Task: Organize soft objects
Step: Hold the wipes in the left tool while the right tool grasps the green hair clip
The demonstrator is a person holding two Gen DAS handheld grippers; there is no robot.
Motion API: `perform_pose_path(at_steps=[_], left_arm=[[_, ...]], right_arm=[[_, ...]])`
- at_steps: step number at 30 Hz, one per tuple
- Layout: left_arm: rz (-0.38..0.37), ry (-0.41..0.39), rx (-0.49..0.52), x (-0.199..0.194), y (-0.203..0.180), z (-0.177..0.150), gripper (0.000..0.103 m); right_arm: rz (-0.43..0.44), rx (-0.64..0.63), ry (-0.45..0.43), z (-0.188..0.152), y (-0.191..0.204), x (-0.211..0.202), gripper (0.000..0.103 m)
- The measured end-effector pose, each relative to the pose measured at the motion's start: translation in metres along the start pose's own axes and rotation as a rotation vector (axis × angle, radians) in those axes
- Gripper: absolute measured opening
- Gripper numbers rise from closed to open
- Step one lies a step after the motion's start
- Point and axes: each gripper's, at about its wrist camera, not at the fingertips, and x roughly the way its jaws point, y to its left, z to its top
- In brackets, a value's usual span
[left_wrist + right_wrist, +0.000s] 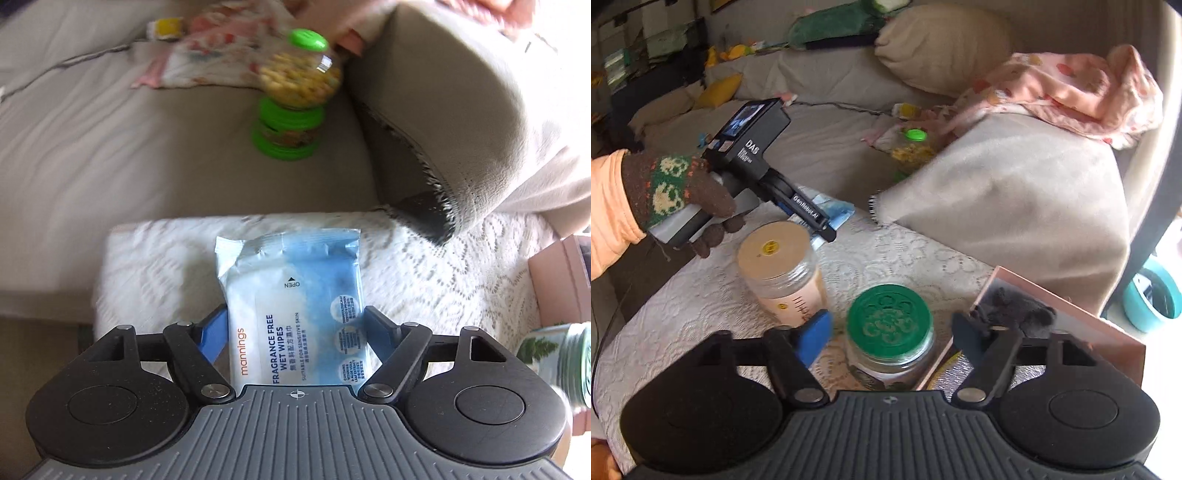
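My left gripper (295, 325) is shut on a blue and white pack of wet wipes (295, 295), just above the white lace cloth (424, 280). In the right wrist view the left gripper (827, 221) shows with the pack (838, 212) in its jaws, held by a gloved hand. My right gripper (892, 332) is open and empty above a green-lidded glass jar (890, 325). A pink patterned cloth (1071, 88) lies on the sofa arm. A beige cushion (942, 44) rests at the sofa back.
A tan-lidded jar (779, 266) stands on the lace cloth. A green-capped jar of yellow pieces (295, 92) stands on the sofa seat beside a floral cloth (207, 55). A pink box (1052, 325) sits at right. The beige sofa arm (461, 110) rises on the right.
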Motion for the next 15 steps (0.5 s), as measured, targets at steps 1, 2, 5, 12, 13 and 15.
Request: perform_pose_path(at_steps=[1,2,5,12,13,15], left_arm=[[-0.011,-0.023,-0.01,-0.007,0.005,-0.008,0.081],[-0.022,-0.052,-0.017,-0.017,0.011,-0.017,0.081],[-0.048,-0.128,-0.035,-0.04,0.024,-0.044,0.081],[-0.116,-0.176,-0.094,-0.063,0.051,-0.101,0.081],[-0.125,-0.18,-0.104,-0.065,0.055,-0.108,0.081],[-0.135,-0.184,-0.127,-0.066,0.06,-0.12,0.081]], right_arm=[[0.009,-0.051,0.022,0.003,0.012,0.004,0.033],[0.024,-0.091,0.038,0.005,0.023,0.008,0.031],[0.063,-0.223,0.087,0.006,0.058,0.027,0.031],[0.016,-0.326,0.202,0.016,0.097,0.095,0.032],[0.038,-0.315,0.215,0.019,0.099,0.102,0.034],[0.048,-0.313,0.213,0.027,0.106,0.11,0.035]])
